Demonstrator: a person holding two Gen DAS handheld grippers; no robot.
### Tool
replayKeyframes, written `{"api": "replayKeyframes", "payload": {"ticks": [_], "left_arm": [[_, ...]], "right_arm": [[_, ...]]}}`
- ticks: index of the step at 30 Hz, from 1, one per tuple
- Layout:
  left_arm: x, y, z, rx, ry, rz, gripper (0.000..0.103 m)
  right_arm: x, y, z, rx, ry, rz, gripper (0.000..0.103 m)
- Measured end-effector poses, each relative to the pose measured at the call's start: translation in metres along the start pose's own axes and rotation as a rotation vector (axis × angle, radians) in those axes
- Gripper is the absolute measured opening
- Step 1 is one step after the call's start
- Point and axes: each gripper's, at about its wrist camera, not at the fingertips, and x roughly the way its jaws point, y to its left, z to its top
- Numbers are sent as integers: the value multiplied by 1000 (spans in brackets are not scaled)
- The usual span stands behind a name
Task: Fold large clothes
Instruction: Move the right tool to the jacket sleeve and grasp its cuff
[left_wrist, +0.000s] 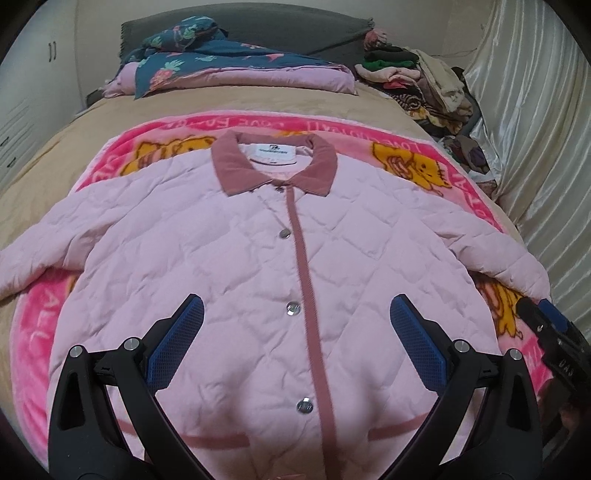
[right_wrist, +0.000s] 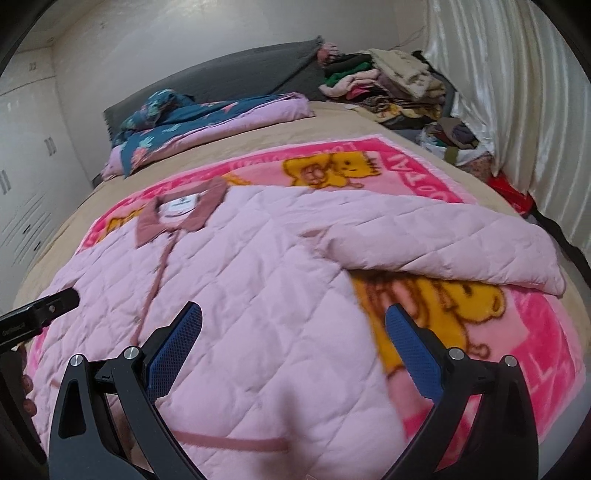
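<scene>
Jacket (left_wrist: 229, 266): flat, buttoned, unfolded. Your left gripper (left_wrist: 295, 332) and right gripper (right_wrist: 293, 336): jaws spread, empty. Next, likely: pinch a sleeve (right_wrist: 443, 247), fold inward

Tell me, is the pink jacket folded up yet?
Not yet. The pink jacket lies spread flat on the blanket, snapped shut, both sleeves out sideways.

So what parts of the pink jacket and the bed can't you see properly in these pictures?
- The jacket hem: cut off by the bottom edge and hidden behind the left gripper in the left wrist view.
- The collar label: its print is too small to read.
- The clothes pile: too far and jumbled to separate.
- The near jacket edge under the right gripper: blurred.
</scene>
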Motion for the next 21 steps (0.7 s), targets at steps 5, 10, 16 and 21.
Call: {"api": "replayKeyframes", "payload": {"ticks": [5,10,16,21], "left_arm": [[11,-11,9,16,6,-1,95],[23,-22,14,30,16,6,95],[38,-37,20,47,29,5,95],[50,-47,25,62,40,2,95]], "right_arm": [[5,-25,12,47,-15,-34,99],[11,-56,19,92,-26,-90,99],[23,-101,20,170,-11,-162,99],[34,-134,15,226,17,-218,99]]}}
